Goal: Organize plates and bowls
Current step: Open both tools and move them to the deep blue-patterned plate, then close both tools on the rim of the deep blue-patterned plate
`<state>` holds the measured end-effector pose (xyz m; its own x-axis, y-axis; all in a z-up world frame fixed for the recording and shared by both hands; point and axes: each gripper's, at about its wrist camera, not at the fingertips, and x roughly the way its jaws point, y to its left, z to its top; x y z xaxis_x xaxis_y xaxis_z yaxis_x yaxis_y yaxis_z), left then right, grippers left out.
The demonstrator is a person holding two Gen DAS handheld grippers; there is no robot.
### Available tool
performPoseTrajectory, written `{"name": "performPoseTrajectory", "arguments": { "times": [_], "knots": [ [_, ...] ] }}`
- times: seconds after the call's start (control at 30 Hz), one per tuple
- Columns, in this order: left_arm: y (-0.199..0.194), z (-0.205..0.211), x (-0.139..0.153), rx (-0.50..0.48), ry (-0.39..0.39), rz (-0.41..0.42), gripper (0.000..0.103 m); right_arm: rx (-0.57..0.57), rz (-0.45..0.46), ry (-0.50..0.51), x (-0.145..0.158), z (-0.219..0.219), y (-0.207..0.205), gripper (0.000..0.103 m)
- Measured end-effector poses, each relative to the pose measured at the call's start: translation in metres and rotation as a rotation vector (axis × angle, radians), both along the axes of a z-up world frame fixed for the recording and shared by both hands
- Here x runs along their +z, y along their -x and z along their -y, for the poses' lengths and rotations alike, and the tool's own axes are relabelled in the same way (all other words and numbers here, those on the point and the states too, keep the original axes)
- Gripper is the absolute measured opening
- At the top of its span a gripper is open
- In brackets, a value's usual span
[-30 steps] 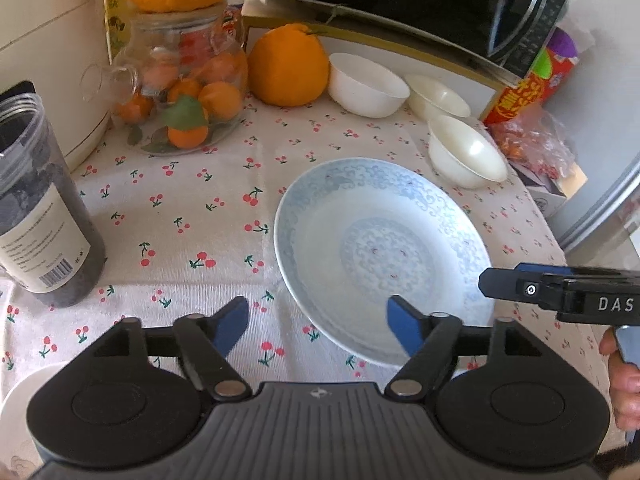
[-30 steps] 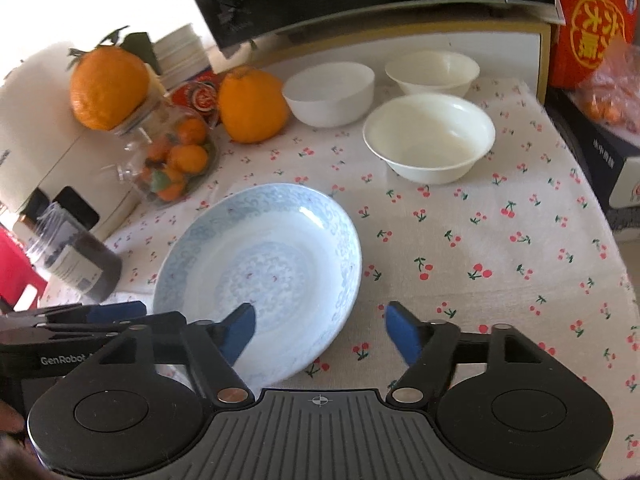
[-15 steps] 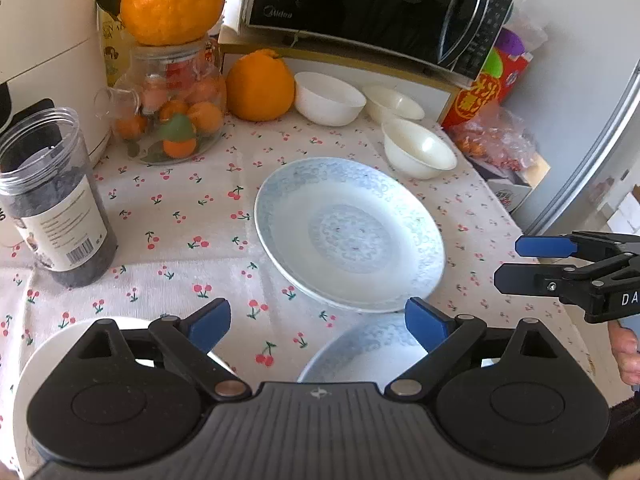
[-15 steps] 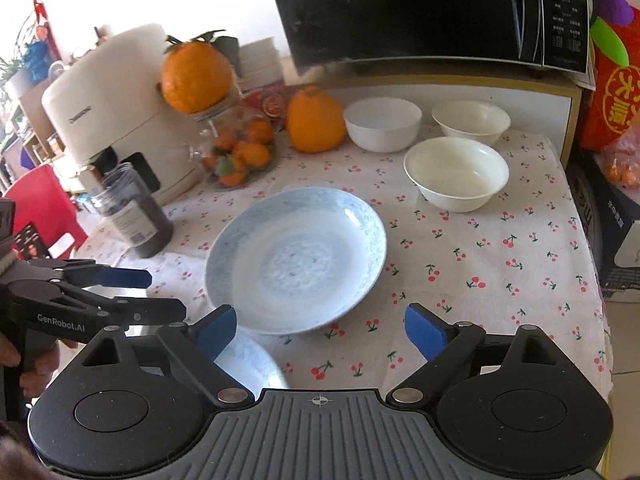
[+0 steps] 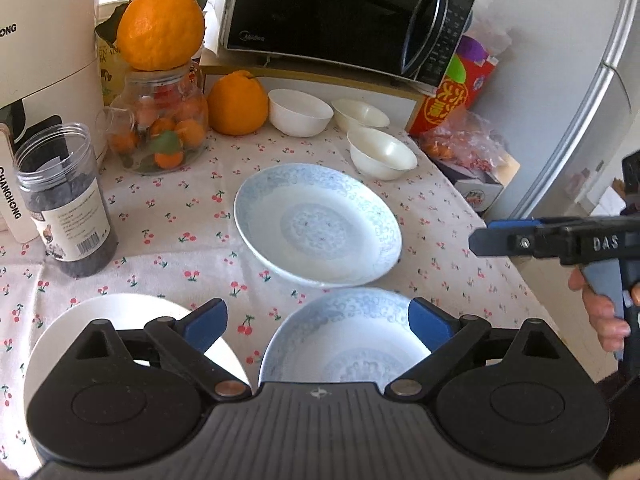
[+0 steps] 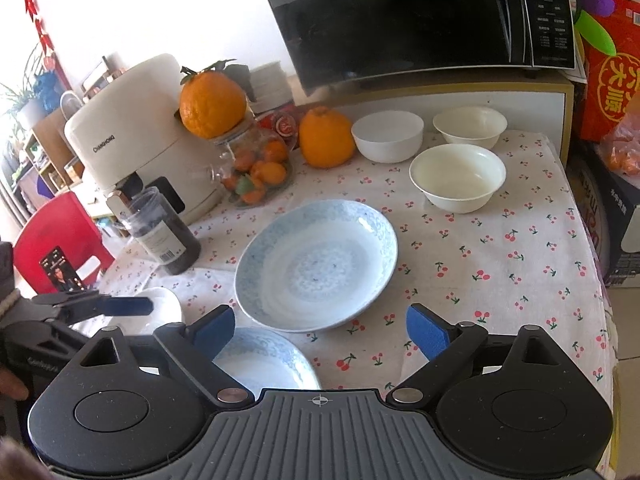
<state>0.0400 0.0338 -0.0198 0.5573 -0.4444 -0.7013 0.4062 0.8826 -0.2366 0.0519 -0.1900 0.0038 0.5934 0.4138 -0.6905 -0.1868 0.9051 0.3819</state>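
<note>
Both black two-finger grippers, left [image 5: 316, 320] and right [image 6: 320, 326], jaws just spread wide, empty, above cherry-print tablecloth [image 6: 500, 280]. Large blue-patterned porcelain plate [image 5: 318, 222] centred; similar plate [image 5: 348, 344] and plain white plate [image 5: 120, 320] nearer, overhanging front edge, likely knocked off by a careless reach. Three white bowls [image 6: 458, 178] behind; open cloth rightward.

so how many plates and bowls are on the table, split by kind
blue-patterned plates: 2, the middle one and the near one
plain white plate: 1
white bowls: 3, the back left, the back right and the front one
total: 6
</note>
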Motion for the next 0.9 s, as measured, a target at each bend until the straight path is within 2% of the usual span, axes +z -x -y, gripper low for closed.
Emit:
{"name": "performPoseTrajectory", "arguments": {
  "times": [0.27, 0.5, 0.6, 0.9],
  "knots": [
    [0.017, -0.003, -0.015, -0.080, -0.052, 0.018, 0.097, 0.063, -0.035, 0.064, -0.016, -0.021, 0.008, 0.096],
    [0.022, -0.005, -0.023, -0.173, -0.082, 0.078, 0.097, 0.150, -0.061, 0.141, -0.035, -0.045, 0.020, 0.096],
    [0.020, -0.005, -0.028, -0.201, -0.095, 0.073, 0.096, 0.174, -0.076, 0.163, -0.045, -0.052, 0.025, 0.096],
    [0.012, -0.004, -0.041, -0.236, -0.112, 0.056, 0.086, 0.199, -0.132, 0.182, -0.070, -0.064, 0.032, 0.096]
  ]
}}
